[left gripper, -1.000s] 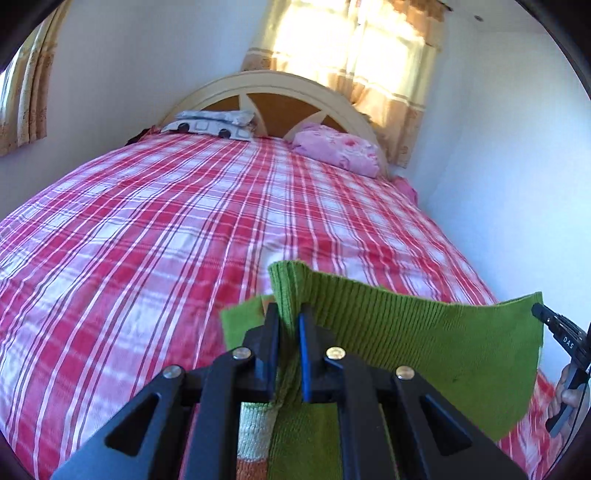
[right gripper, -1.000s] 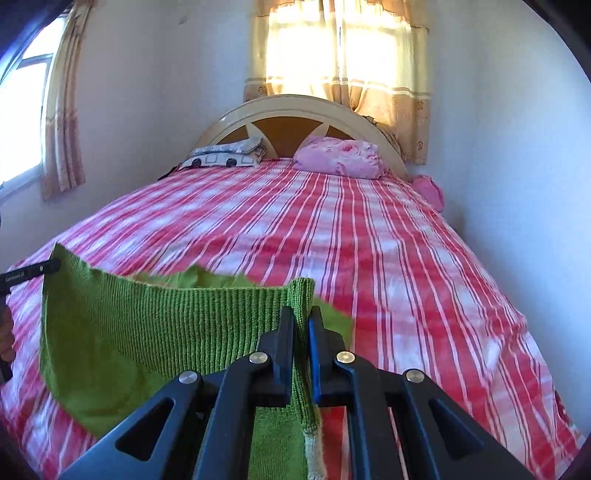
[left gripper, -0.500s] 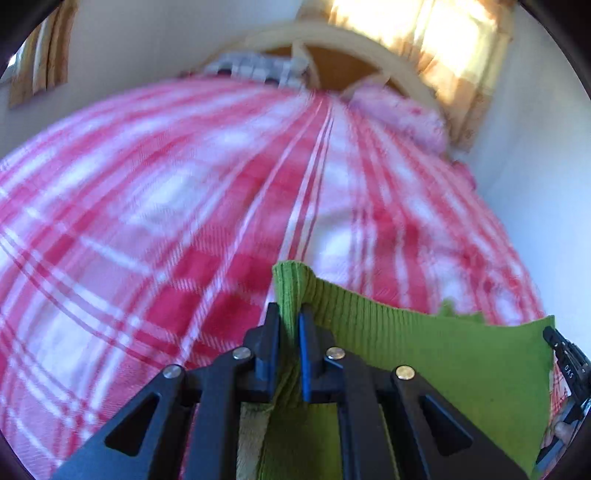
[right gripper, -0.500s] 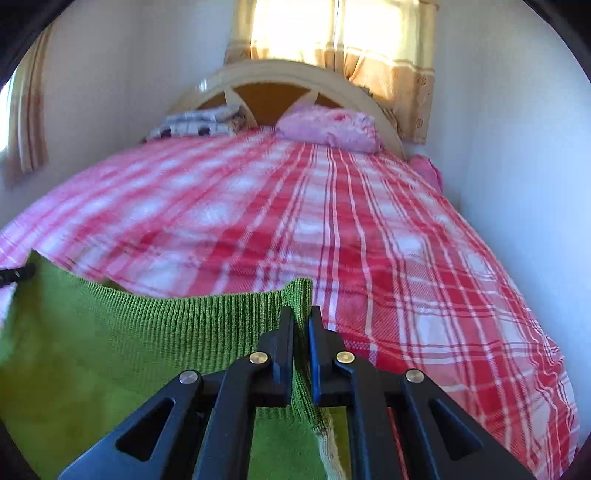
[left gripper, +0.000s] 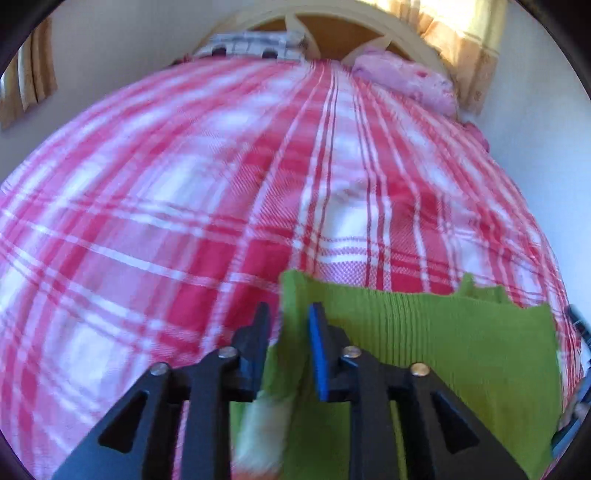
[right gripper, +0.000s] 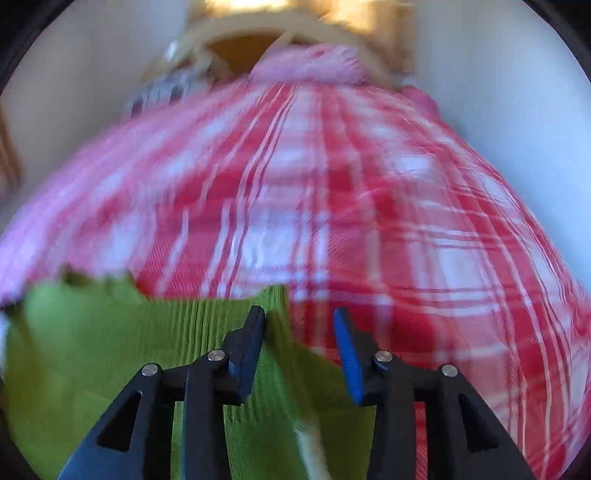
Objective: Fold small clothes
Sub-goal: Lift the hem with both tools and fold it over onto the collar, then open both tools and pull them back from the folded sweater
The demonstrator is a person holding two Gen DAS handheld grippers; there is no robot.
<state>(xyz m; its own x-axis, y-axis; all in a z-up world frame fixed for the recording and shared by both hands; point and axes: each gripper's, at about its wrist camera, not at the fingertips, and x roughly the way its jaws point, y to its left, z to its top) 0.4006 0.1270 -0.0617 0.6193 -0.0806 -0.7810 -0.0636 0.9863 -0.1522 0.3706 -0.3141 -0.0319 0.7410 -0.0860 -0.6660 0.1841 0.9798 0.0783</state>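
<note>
Release step of a fold, by the look of it: you're letting the green knit garment [left gripper: 436,332] down onto the red plaid bedspread [left gripper: 184,206]. Your left gripper [left gripper: 286,332] has its jaws parted, with the garment's top corner standing loose in the gap and not pinched. Your right gripper [right gripper: 299,332] is spread wider; the other top corner leans against its left finger [right gripper: 249,343], and the blue-padded finger [right gripper: 347,354] is clear of cloth. Neither is gripping anything.

The garment lies low at the near end of the bed, its top edge stretched between the two grippers and ragged at the far corners. A pale band [left gripper: 258,428] shows lower down. How many layers sit under it, you can't tell from here.

Next move calls for backing both grippers straight out so the fingers don't drag the corners, then regripping for another fold or smoothing.

Around: grey patterned pillow [left gripper: 255,44] and pink pillow [left gripper: 402,79] by the headboard [left gripper: 332,27], well apart from the work. Curtains [left gripper: 461,55] at the back right. Nothing blocks the bed ahead. The right view is motion-blurred.
</note>
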